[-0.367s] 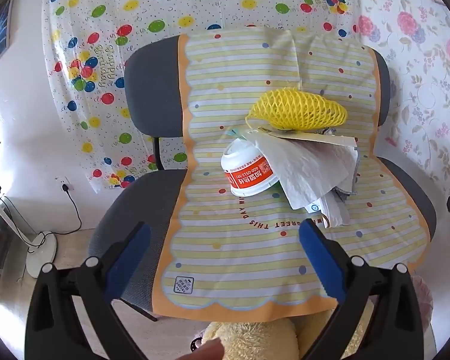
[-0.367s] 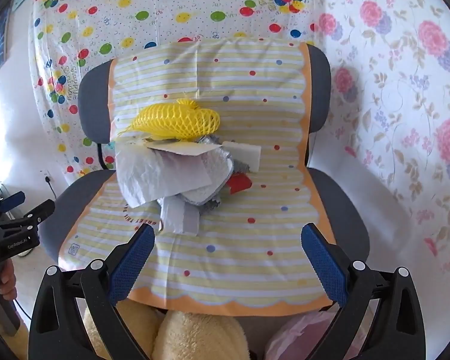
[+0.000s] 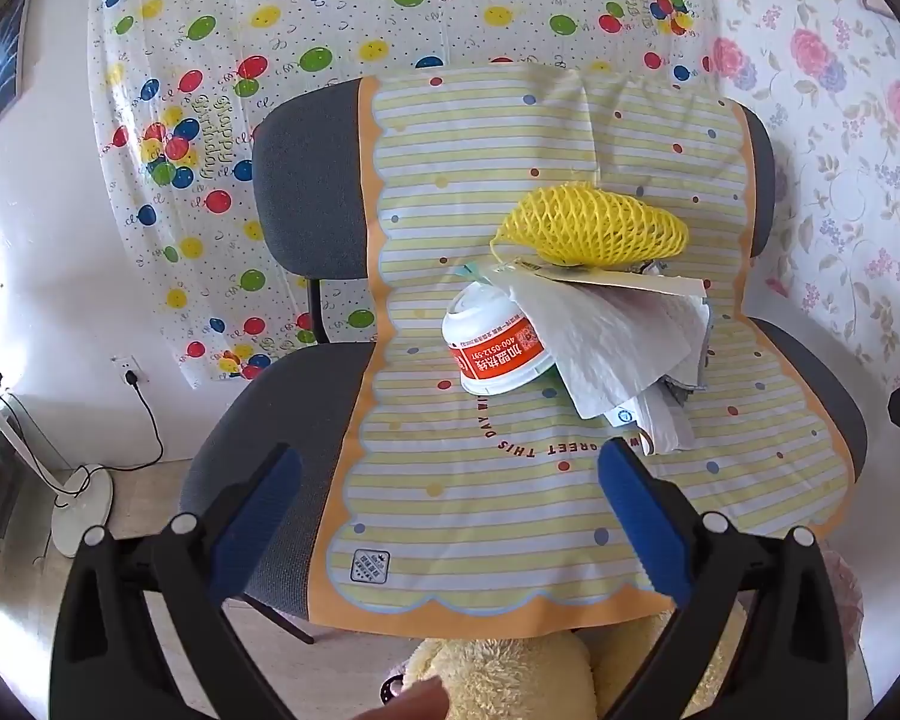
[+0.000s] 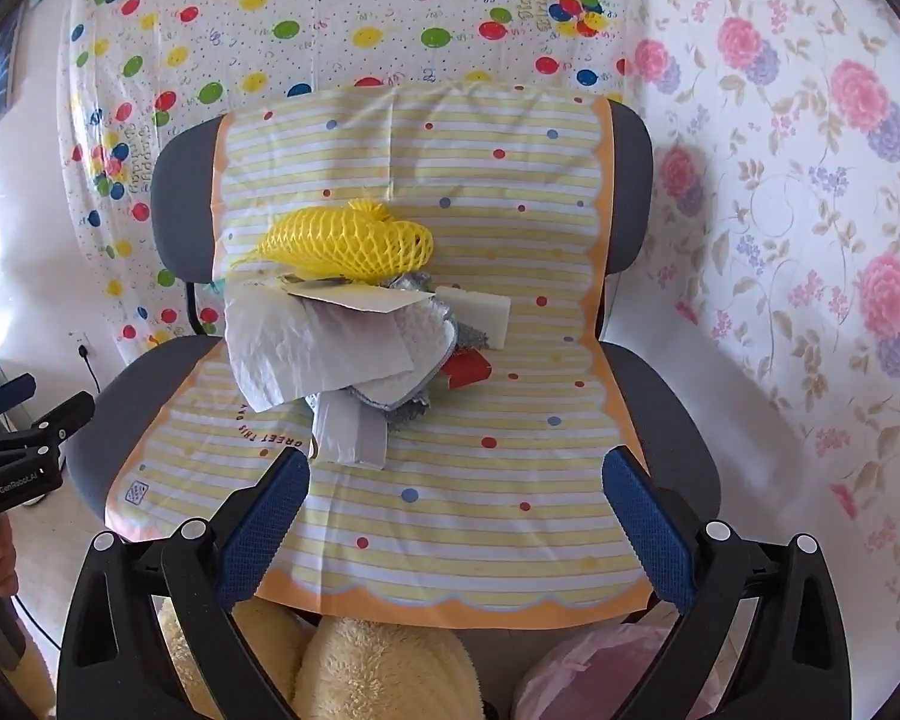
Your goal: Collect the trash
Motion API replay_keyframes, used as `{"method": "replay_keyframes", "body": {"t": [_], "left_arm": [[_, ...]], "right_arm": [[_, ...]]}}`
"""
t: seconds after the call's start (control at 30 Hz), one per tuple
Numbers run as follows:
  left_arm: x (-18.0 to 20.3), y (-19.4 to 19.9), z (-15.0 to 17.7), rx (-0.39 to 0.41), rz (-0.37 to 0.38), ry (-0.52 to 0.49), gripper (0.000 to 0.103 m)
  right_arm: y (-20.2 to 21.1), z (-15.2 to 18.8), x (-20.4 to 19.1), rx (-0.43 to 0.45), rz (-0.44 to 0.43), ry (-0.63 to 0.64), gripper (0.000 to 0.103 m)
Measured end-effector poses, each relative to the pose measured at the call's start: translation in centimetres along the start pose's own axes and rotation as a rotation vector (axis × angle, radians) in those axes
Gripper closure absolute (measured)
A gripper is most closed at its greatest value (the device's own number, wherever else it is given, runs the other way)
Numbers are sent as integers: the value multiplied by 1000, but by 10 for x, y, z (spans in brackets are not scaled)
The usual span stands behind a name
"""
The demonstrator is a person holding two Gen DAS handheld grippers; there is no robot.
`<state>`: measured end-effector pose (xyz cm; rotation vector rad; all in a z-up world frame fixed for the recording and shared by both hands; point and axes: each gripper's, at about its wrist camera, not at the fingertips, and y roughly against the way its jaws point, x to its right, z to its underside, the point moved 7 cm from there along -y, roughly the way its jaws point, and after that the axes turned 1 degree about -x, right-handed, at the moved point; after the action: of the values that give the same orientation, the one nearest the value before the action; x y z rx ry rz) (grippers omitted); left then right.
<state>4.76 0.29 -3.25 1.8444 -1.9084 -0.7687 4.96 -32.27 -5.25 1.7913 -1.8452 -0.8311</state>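
Observation:
A pile of trash lies on a yellow-striped sheet (image 3: 450, 516) spread over a grey office chair (image 3: 306, 180). On top is a yellow foam net (image 3: 591, 228) (image 4: 348, 240). Under it are a cardboard scrap (image 3: 636, 283), crumpled white paper (image 3: 618, 354) (image 4: 294, 354) and a tipped white paper cup (image 3: 498, 354) with a red label. The right wrist view also shows a white foam block (image 4: 477, 315), a red scrap (image 4: 468, 369) and a white wrapper (image 4: 354, 432). My left gripper (image 3: 456, 516) and right gripper (image 4: 456, 534) both stand open and hold nothing, short of the pile over the seat's front.
A yellow plush toy (image 4: 378, 660) and a pink bag (image 4: 582, 672) sit below the seat's front edge. A balloon-print sheet (image 3: 270, 90) hangs behind the chair, with floral wallpaper (image 4: 810, 210) on the right. At the left, a fan base (image 3: 84, 504) and cable are on the floor.

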Motion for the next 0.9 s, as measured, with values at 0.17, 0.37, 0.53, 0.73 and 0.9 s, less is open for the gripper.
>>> {"method": "replay_keyframes", "body": {"t": [0.17,0.37,0.53,0.73,0.9], "left_arm": [[1,1,3,-3,5,7,7],[1,0,3,-5,3,7,7],[1,0,5,-9,2,6,7],[1,0,5,-10,3,5,7],[1,-1,5,-10,3,4,7]], "right_arm": [[40,20,-55,-2,2,3,6],[37,18,-61,-12,11,4,6],[37,21,-61,-10,15,9,6],[36,23,-60,-13,16,10,6],[32,24,-61,-22,16,11,6]]}}
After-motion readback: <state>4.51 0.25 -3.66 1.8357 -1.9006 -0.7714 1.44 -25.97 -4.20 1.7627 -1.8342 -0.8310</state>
